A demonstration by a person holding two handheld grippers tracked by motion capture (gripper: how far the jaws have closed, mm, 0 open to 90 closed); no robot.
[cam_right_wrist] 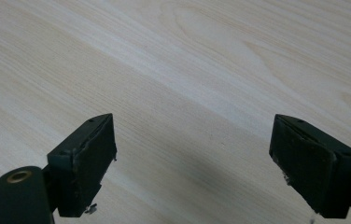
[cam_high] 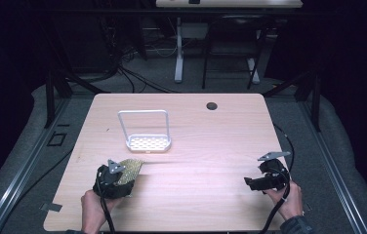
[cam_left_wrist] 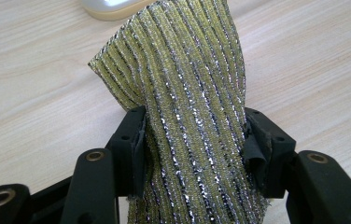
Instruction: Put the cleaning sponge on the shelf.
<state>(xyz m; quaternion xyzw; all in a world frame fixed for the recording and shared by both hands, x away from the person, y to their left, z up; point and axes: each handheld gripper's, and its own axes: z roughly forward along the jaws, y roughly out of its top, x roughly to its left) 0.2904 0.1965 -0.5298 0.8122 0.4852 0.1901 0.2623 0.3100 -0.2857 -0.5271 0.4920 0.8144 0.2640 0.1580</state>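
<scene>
Between left gripper (cam_left_wrist: 194, 140) jaws: gold cloth (cam_left_wrist: 187, 93) clamped; right gripper (cam_right_wrist: 192, 158) wide open.

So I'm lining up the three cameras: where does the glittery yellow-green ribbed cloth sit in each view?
High view: the glittery yellow-green ribbed cloth lies lower left, in the left gripper.
Left gripper view: centre, clamped between both jaws.
Right gripper view: open right gripper over bare wood.
Shared landmark: the pale wooden table.
</scene>
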